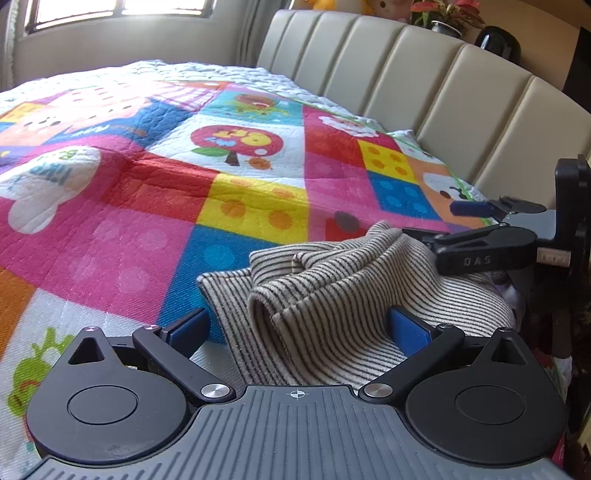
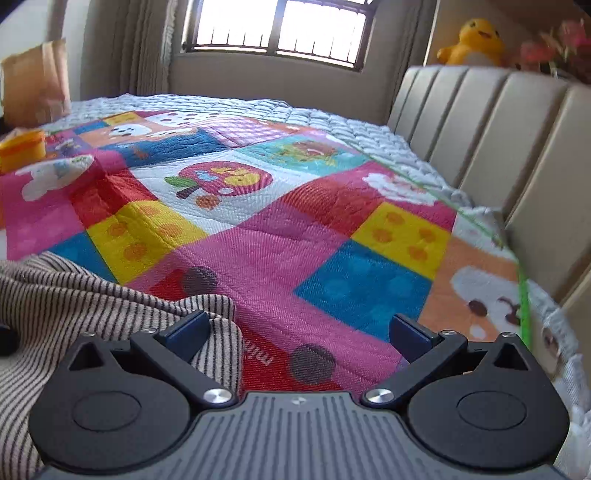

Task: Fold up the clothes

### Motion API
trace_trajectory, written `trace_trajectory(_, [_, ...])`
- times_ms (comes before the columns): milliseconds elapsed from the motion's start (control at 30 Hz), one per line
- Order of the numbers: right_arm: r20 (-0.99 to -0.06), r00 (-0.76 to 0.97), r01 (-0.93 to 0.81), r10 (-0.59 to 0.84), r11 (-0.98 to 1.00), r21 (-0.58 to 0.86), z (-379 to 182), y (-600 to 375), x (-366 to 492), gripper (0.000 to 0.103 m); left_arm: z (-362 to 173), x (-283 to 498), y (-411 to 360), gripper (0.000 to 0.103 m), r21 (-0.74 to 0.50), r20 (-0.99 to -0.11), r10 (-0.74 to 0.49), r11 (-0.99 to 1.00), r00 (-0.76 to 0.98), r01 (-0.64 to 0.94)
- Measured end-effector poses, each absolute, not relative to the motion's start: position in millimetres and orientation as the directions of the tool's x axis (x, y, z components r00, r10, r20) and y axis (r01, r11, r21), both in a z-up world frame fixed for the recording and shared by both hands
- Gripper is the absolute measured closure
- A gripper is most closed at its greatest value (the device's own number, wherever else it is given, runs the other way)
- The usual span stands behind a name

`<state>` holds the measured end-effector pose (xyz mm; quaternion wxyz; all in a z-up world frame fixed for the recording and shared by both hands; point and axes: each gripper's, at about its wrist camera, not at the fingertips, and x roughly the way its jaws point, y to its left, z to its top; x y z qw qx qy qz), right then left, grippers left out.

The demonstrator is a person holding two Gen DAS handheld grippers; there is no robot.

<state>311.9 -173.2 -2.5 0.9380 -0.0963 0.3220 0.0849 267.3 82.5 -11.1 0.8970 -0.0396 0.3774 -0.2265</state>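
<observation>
Your beige knit garment with thin dark stripes (image 1: 332,295) lies bunched on the near part of the bed, its rolled fold rising between the blue-padded fingers of your left gripper (image 1: 306,328). That gripper's jaws stand wide apart; cloth lies between them, but neither pad pinches it. In the right wrist view the same striped cloth (image 2: 92,295) spreads to the left, its edge reaching under the left finger of your right gripper (image 2: 306,332), which is also spread wide and holds nothing. From the left wrist view, your right gripper sits just beside the garment's far right side. Beyond the garment, the colourful patchwork quilt (image 1: 166,184) runs flat toward the window (image 2: 280,33). The beige padded headboard (image 1: 424,81) bounds the right edge. An orange round container (image 2: 22,147) sits at the far left of the quilt.
</observation>
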Motion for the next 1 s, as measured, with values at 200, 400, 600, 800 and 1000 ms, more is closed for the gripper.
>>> trace_trajectory(200, [-0.58,0.785,-0.269,0.218,0.963,-0.001,18.0,-203.8,260.6,0.0,-13.2,265.3,86.1,0.0,-0.257,-0.653,-0.446,0.891,0.612,0.374])
trace_trajectory(400, [-0.603,0.622,-0.246,0.499,0.856,0.454,15.0,-255.8,202.6,0.0,-14.1,266.3,86.3,0.0,-0.267,-0.651,-0.449,0.89,0.612,0.37])
trace_trajectory(600, [-0.538,0.495,0.009,0.682,0.615,0.788,-20.5,-254.8,194.0,0.014,-12.4,263.8,85.3,0.0,-0.271,-0.655,-0.436,0.898,0.617,0.347])
trace_trajectory(800, [-0.514,0.527,0.029,0.677,0.59,0.807,-27.2,-216.2,207.9,0.037,2.6,249.0,94.1,0.0,-0.264,-0.652,-0.448,0.89,0.612,0.371])
trace_trajectory(1000, [-0.513,0.591,-0.049,0.622,0.663,0.747,-14.7,-224.3,239.7,0.042,20.7,241.0,106.5,0.0,-0.265,-0.605,-0.516,0.849,0.606,0.457])
